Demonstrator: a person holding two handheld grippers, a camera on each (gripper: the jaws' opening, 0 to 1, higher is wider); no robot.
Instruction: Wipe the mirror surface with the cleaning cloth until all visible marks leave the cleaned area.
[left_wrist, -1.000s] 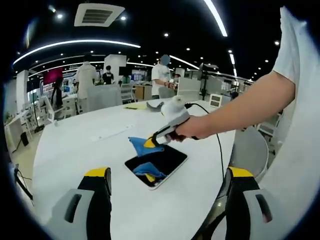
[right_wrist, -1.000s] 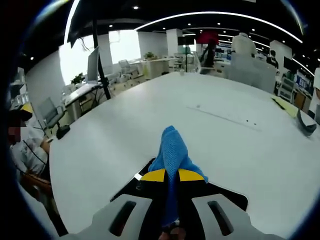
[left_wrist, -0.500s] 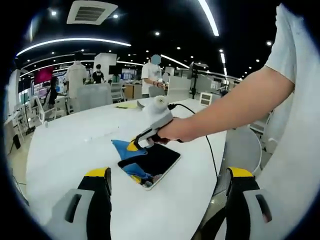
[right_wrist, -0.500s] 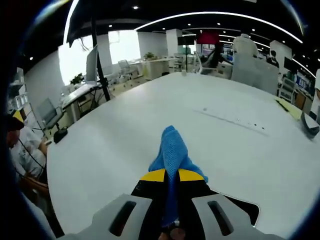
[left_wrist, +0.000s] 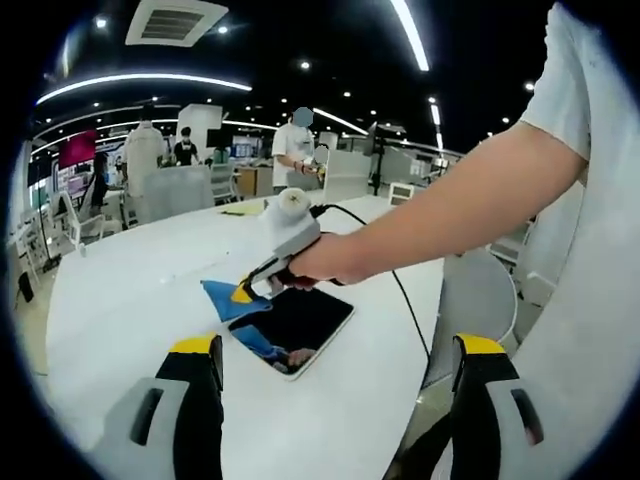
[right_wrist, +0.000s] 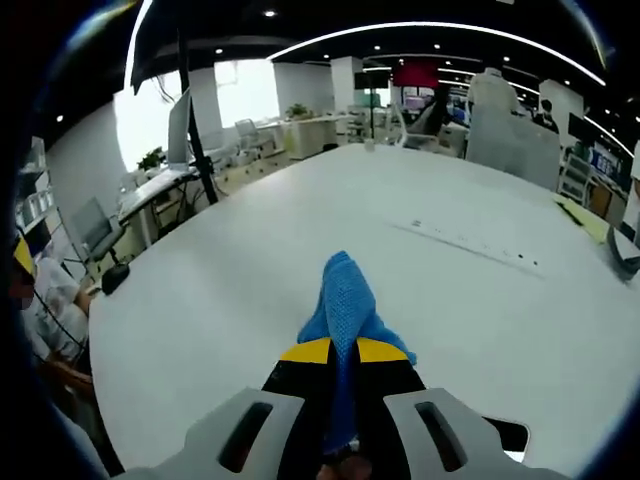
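Mirror (left_wrist: 292, 325) flat on white counter (left_wrist: 130, 310), near its edge. Right tool (left_wrist: 243, 292) clamped on blue cloth (right_wrist: 345, 300) at mirror's far-left edge; left tool (left_wrist: 335, 400) apart, hovering idle. Risk: unsecured mirror could slide under wiping pressure.

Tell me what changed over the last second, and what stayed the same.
The right gripper dragged the blue cloth across the mirror toward its far-left edge in the left gripper view; the cloth now hangs mostly past that edge over the white table. In the right gripper view, less mirror shows under the jaws. Unchanged: the right gripper stays shut on the cloth, the left gripper stays open and idle, and the mirror lies flat.
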